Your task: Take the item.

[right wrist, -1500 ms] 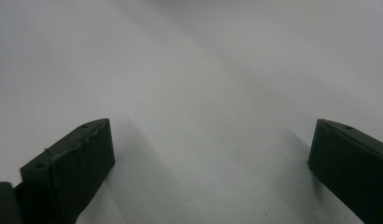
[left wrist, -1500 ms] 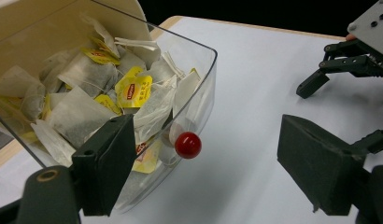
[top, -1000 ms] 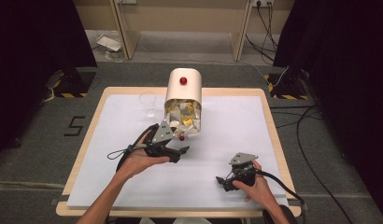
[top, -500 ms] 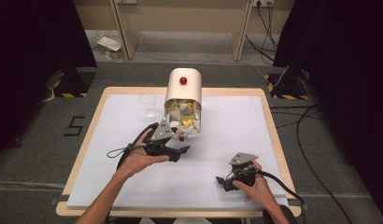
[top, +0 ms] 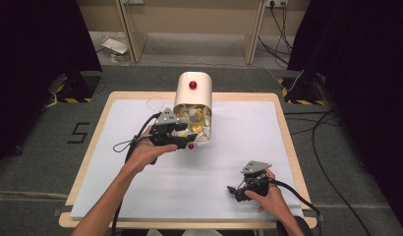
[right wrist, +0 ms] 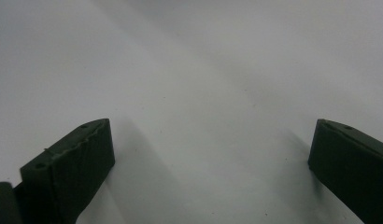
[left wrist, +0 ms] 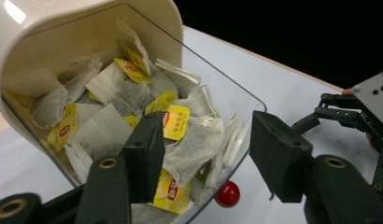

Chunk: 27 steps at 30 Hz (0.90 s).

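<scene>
A cream canister (top: 192,91) lies on its side at the back middle of the white table cover (top: 248,142), its clear flap (left wrist: 227,93) hanging open. It is stuffed with tea bags (left wrist: 189,144) with yellow tags. My left gripper (top: 187,137) is at its mouth, and its jaws have just been closing. In the left gripper view (left wrist: 208,135) one jaw lies over the tea bags and the other outside the flap's edge; a tea bag lies between them, with no pad pressing on it. A red knob (left wrist: 227,193) sits below. My right gripper (top: 236,191) rests open at the front right, nothing between its jaws (right wrist: 213,140).
A clear glass object (top: 154,103) stands left of the canister near the back edge. A second red knob (top: 192,84) tops the canister. The table's wooden rim (top: 86,162) frames the cover. Cables and striped blocks lie on the floor around.
My left gripper has moved forward and a little up into the canister's mouth, and its jaws stand narrower than before. The right hand has kept still.
</scene>
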Motion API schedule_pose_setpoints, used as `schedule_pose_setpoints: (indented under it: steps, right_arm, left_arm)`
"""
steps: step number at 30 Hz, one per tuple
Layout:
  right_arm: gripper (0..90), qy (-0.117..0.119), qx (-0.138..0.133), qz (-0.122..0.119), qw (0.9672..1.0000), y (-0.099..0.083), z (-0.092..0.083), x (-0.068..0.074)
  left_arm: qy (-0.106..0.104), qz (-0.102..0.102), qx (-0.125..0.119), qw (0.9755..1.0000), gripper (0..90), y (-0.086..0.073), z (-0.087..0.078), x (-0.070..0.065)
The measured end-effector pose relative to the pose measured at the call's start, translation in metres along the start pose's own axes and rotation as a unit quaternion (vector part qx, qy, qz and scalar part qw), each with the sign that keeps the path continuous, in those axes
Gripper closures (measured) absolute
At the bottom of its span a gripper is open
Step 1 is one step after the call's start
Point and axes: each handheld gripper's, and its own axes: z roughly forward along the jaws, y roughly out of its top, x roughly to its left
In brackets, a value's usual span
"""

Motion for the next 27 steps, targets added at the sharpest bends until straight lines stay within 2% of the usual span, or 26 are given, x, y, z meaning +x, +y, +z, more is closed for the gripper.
schedule_pose_setpoints:
  steps: [5, 10, 17, 27]
  right_arm:
    - [0.9, 0.0, 0.0, 0.0, 1.0, 0.0, 0.0, 0.0]
    - [0.9, 0.0, 0.0, 0.0, 1.0, 0.0, 0.0, 0.0]
    - [0.9, 0.0, 0.0, 0.001, 1.0, 0.0, 0.0, 0.0]
    - [0.9, 0.0, 0.0, 0.002, 1.0, 0.0, 0.0, 0.0]
  left_arm:
    - [-0.006, 0.008, 0.023, 0.9997, 50.7, 0.0, 0.011, 0.001]
    - [-0.016, 0.008, 0.025, 0.9995, 54.6, 0.001, 0.019, 0.001]
    - [-0.019, 0.022, 0.047, 0.9985, 59.9, 0.005, 0.029, 0.0]
    - [-0.027, 0.037, 0.057, 0.9973, 82.7, 0.004, 0.037, -0.003]
